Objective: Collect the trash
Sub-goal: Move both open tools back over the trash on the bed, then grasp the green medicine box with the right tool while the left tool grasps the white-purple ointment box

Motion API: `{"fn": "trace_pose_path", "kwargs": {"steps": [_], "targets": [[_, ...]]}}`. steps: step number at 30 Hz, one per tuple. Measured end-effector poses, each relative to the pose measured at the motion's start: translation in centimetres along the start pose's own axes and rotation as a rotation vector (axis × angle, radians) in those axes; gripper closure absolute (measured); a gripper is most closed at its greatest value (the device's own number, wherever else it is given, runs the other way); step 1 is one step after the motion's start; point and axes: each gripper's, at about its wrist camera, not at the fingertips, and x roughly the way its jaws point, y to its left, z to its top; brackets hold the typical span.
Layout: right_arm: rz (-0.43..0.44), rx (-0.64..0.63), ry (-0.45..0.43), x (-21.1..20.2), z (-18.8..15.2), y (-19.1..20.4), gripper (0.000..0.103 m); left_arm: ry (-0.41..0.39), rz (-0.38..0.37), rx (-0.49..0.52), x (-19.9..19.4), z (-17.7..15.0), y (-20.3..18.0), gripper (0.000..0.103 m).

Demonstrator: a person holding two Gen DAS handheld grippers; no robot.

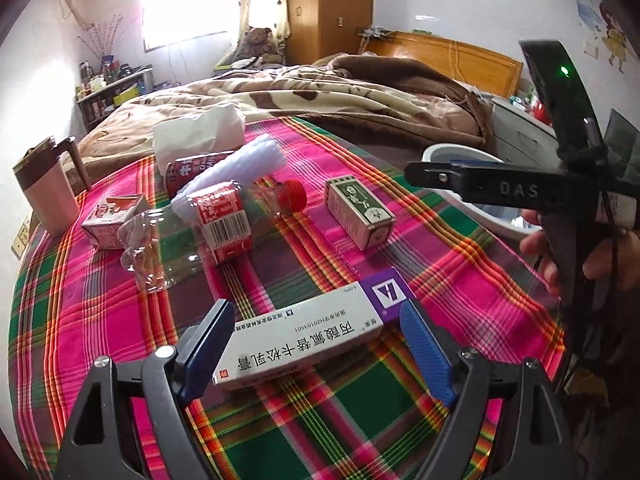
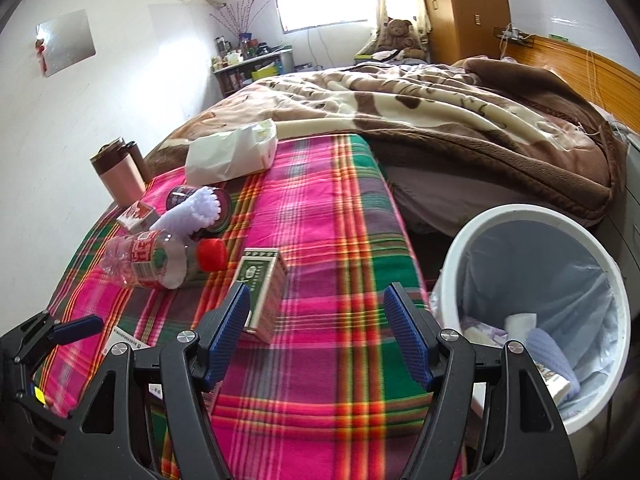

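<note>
Left wrist view: my left tongs (image 1: 316, 344) stand spread around the white ointment box (image 1: 304, 332) on the plaid table (image 1: 100, 312), pads clear of it; my right tongs (image 2: 316, 336) gape empty beside the green carton (image 2: 262, 292), with the white bin (image 2: 532, 308) off the table's edge

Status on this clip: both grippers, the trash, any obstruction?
Left gripper open, straddling white-purple carton, pads clear. Right gripper open, empty, beside green box. Bin at table edge. Nothing blocking.
</note>
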Motion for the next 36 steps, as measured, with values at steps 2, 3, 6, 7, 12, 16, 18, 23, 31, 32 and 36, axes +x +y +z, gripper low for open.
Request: {"fn": "trace_pose_path", "kwargs": {"steps": [2,3,6,7,12,16,18,23,31,32,36], "targets": [[0.006,-0.009,0.013,0.3,0.0,0.4,0.032,0.014,-0.018,0.025,0.4,0.2,-0.2,0.016],[0.008,-0.015,0.020,0.5,0.1,0.6,0.032,0.025,-0.012,0.038,0.7,0.2,-0.2,0.016],[0.015,-0.028,0.031,1.0,0.3,1.2,0.032,0.049,-0.013,0.089,1.5,0.4,-0.6,0.015],[0.016,-0.027,0.037,1.1,0.3,1.3,0.032,0.053,-0.019,0.094,1.8,0.5,-0.6,0.015],[0.017,-0.032,0.052,1.8,0.6,1.7,0.032,0.089,-0.046,0.113,2.6,0.5,-0.8,0.015],[0.022,-0.045,0.071,2.5,0.7,2.3,0.032,0.100,-0.015,0.106,3.5,0.9,-0.3,0.015],[0.028,-0.053,0.079,2.9,0.8,2.5,0.032,0.106,0.008,0.106,4.0,1.1,0.0,0.015],[0.016,-0.076,0.112,4.0,1.0,3.1,0.032,0.134,0.027,0.053,5.1,1.3,1.3,0.015],[-0.031,-0.083,0.172,5.4,0.9,2.6,0.032,0.142,0.062,-0.021,6.0,1.2,2.6,0.015],[-0.036,-0.080,0.173,5.4,0.9,2.4,0.032,0.145,0.064,-0.032,6.1,1.2,2.8,0.015],[-0.035,-0.066,0.172,5.4,0.8,2.1,0.032,0.145,0.072,-0.066,6.5,1.3,3.1,0.015]]}}
